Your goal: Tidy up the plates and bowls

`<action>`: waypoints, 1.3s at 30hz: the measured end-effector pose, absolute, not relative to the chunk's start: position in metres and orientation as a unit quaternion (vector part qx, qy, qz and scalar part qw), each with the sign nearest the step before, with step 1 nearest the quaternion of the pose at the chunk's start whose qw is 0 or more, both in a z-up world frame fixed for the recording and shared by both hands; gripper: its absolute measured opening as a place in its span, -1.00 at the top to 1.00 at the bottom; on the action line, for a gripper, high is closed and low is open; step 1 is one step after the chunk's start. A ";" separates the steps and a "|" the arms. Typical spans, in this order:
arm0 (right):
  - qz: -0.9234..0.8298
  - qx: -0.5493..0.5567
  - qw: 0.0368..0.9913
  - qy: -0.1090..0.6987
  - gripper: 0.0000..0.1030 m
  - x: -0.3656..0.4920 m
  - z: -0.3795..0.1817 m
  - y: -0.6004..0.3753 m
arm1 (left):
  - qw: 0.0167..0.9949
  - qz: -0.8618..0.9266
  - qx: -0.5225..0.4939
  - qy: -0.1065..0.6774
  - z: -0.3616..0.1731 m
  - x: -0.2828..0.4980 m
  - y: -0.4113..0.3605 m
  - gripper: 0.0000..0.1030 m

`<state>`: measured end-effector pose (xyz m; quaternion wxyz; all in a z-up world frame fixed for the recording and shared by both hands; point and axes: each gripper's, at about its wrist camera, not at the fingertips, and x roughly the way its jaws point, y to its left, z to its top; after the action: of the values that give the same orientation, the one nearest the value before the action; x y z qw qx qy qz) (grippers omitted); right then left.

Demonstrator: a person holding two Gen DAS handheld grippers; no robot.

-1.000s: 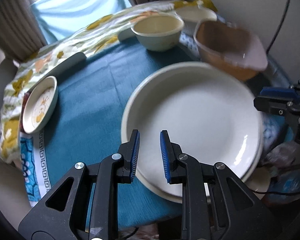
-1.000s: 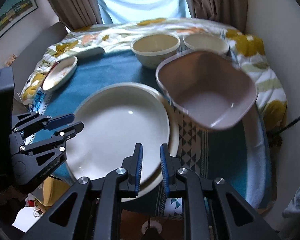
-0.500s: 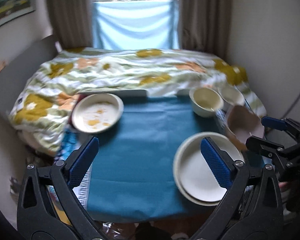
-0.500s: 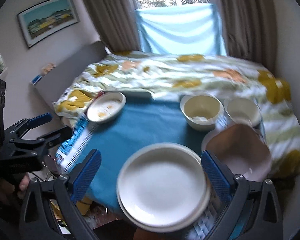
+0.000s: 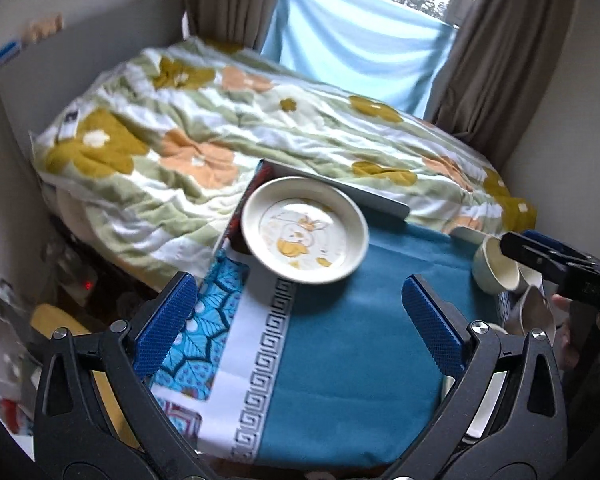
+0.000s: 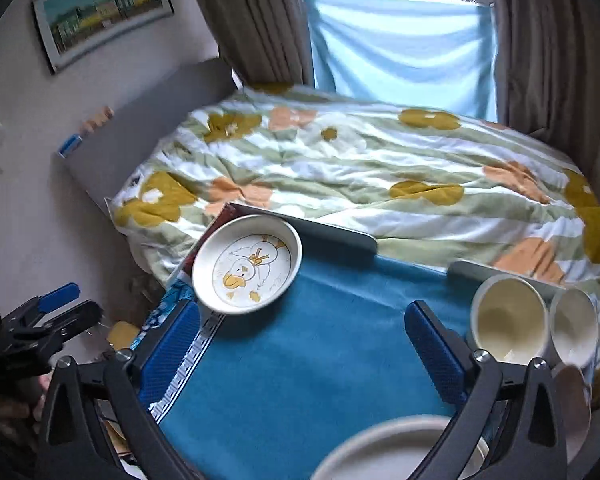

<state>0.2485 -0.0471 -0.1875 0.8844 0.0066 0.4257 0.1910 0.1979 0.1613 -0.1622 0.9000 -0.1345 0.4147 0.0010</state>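
A shallow cream dish with a yellow duck drawing sits at the far left corner of the blue-clothed table; it also shows in the right wrist view. My left gripper is open and empty, above the table short of the dish. My right gripper is open and empty over the table middle. Two cream bowls stand side by side at the right. A large white plate lies near the front edge. A brownish bowl sits at the right edge, mostly hidden.
A bed with a flowered quilt lies behind the table. Grey curtains and a light blue cloth hang at the window. A patterned cloth hangs over the table's left edge, with floor clutter beyond it.
Both grippers opened wide and pulled up and back from the large plate. Both views have since swung left and closer toward the duck dish.
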 end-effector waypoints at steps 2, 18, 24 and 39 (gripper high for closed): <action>0.191 0.005 0.875 0.446 -0.98 0.273 -0.202 -0.031 | 0.892 -0.004 -0.151 0.427 -0.176 0.213 0.175 -0.96; 0.220 -0.001 0.802 0.555 0.02 0.385 -0.317 0.023 | 0.830 -0.002 -0.207 0.518 -0.300 0.312 0.188 0.20; 0.249 -0.004 0.789 0.561 0.33 0.400 -0.340 0.032 | 0.824 0.013 -0.207 0.527 -0.318 0.331 0.190 0.39; 0.249 0.000 0.798 0.550 0.69 0.417 -0.348 0.035 | 0.830 0.041 -0.190 0.523 -0.322 0.337 0.190 0.72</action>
<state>0.4167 0.0348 -0.3481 0.7976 0.0000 0.5495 0.2487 0.3365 0.1895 -0.3217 0.8298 -0.1899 0.5232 0.0411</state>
